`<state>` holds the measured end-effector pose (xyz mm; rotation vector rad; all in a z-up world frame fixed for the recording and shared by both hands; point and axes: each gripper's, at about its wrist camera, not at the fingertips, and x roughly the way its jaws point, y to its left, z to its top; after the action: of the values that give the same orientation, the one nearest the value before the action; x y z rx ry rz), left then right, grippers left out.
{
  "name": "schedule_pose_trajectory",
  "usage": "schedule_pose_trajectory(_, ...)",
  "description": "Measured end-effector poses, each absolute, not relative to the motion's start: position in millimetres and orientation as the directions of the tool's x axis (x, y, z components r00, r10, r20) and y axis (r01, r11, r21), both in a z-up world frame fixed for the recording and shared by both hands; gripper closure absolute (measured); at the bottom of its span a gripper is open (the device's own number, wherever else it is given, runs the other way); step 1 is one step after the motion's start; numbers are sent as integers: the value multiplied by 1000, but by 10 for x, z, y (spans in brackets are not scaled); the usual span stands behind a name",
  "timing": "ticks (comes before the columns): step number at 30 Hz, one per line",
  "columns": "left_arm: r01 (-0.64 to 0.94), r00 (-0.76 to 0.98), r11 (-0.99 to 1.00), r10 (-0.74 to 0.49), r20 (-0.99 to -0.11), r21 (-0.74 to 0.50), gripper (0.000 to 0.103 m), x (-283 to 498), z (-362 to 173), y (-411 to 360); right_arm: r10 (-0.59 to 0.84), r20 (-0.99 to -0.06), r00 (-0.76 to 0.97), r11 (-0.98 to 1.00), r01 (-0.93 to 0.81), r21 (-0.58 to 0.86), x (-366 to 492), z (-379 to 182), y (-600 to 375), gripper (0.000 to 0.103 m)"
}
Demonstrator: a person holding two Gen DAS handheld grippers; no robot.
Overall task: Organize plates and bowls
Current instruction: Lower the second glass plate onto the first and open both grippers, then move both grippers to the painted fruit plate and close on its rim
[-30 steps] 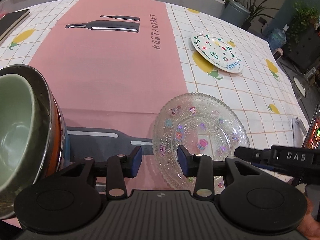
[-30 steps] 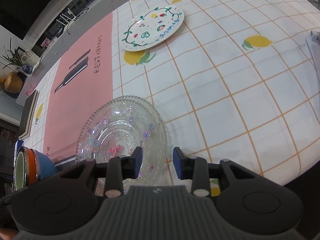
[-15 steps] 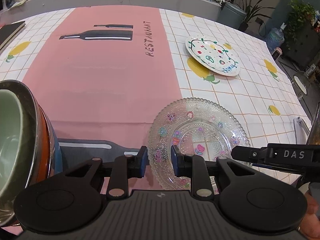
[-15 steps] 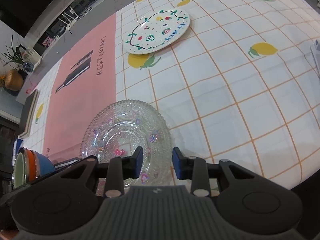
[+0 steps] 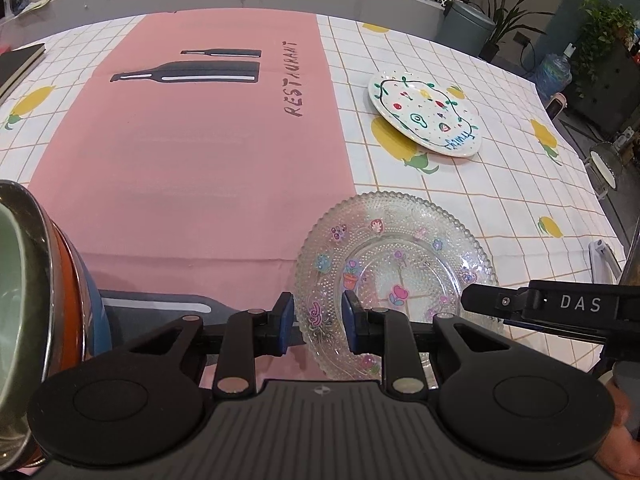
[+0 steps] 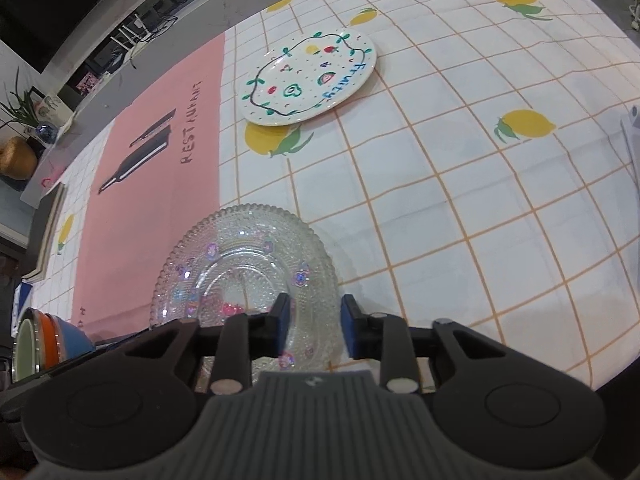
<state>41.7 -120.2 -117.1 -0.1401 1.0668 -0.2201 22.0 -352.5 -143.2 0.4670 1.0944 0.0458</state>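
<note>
A clear glass plate (image 5: 394,256) with small flower decals lies near the table's front edge, partly on the pink cloth panel. My left gripper (image 5: 318,320) straddles its left rim, one pad outside and one inside, shut on it. My right gripper (image 6: 316,322) straddles the right rim of the glass plate (image 6: 240,256) in the same way. Its jaws are opening slightly with the rim still between the pads. A white plate (image 5: 424,114) with painted fruit sits farther back on the checked cloth, and it also shows in the right wrist view (image 6: 310,76). Nested bowls (image 5: 24,280), green inside metal, orange and blue, stand at the left.
The bowl stack (image 6: 44,336) is close to the left of the glass plate. A dark book (image 5: 16,64) lies at the far left edge. A white object (image 5: 602,256) sits by the table's right edge. A person's hand (image 5: 624,432) shows at the lower right.
My left jaws have narrowed from a wide gap down onto the glass plate's left rim. The right gripper keeps about the same narrow gap at the right rim.
</note>
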Motion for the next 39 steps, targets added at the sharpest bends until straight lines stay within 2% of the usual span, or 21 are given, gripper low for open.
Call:
schedule_pose_trajectory(4,117,511,974,-227,-829,-194,70,436,-1056,-1213,248,-835,491,911,173,373,254,-1356,-3541,69)
schedule_pose_trajectory(18,155,559,949,-312,-768,-273,69,951,-734,-1406,213,-806,553,911,187,369,640,-1216,-3751,69)
schedule_pose_trajectory(21,146,554,941,-333,-763,-304,69,1095,-745,-1446,203,-803,560,912,191,364,754,-1221,-3792,69)
schedule_pose_trajectory(25,130,537,932,-352,-766,-337,62,1280,-803,-1508,191,-799,570,913,196,358,914,-1225,-3849,69)
schedule_pose_trajectory(39,73,485,919,-372,-792,-387,59,1807,-1092,-1689,183,-785,592,871,273,409,1409,-1383,-4203,68)
